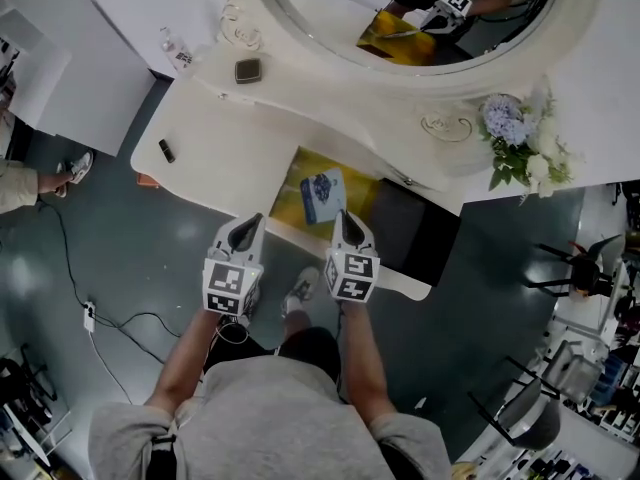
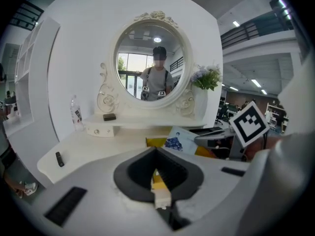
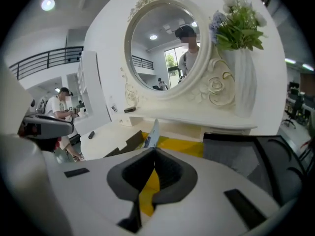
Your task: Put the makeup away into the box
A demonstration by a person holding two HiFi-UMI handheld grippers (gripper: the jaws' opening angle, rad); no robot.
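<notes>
We face a white dressing table (image 1: 230, 158) with a round carved mirror (image 1: 300, 28), grey floor (image 1: 120, 258) beneath. By our reckoning the tidying has barely begun. At the left, a slim black makeup stick (image 1: 167, 151) lies on the tabletop and a small dark square compact (image 1: 248, 70) sits on the shelf. Both are outside the open yellow box (image 1: 285, 196), where only a blue-and-white flat pack (image 1: 322, 196) leans. Our left gripper (image 1: 249, 222) points forward and down at the table edge, jaws closed on nothing. Our right gripper (image 1: 343, 215), angled likewise, is closed too, its tip just beside the pack.
</notes>
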